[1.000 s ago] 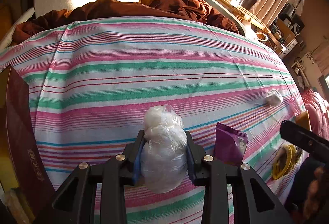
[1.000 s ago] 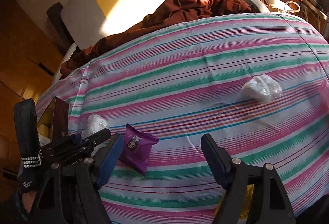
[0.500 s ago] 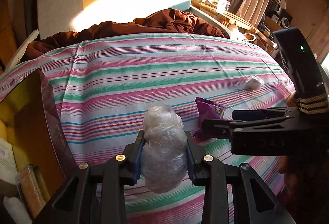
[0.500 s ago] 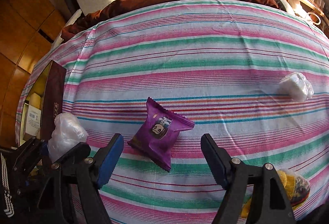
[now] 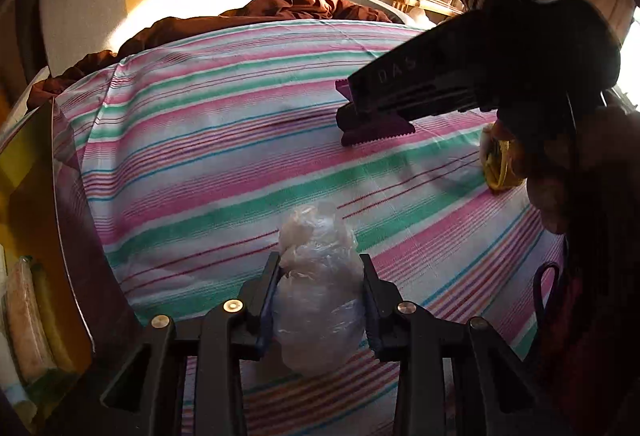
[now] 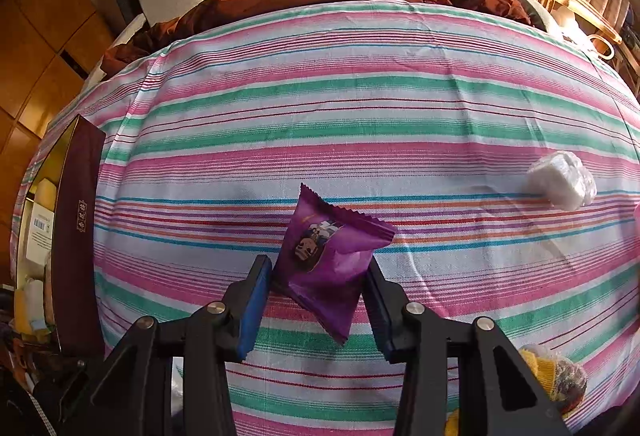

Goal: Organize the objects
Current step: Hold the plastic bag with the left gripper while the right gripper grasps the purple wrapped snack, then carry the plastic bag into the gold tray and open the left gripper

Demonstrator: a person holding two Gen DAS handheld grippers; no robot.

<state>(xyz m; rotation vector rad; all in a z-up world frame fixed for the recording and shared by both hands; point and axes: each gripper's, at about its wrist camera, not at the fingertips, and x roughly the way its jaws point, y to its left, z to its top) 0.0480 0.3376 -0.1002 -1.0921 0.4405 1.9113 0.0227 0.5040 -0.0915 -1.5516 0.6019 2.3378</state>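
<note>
Between the left gripper (image 5: 318,300) fingers sits one clamped plastic-wrapped bundle (image 5: 316,300); the right gripper's (image 6: 318,300) jaws are closing on one purple packet (image 6: 328,256).

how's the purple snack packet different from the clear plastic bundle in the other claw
The purple snack packet is flat, opaque and printed; the clear plastic bundle is lumpy and translucent. The packet sits tilted, corner down, between the closing right claw; the bundle stands upright, clamped in the left claw. Both are above the striped cloth.
</note>
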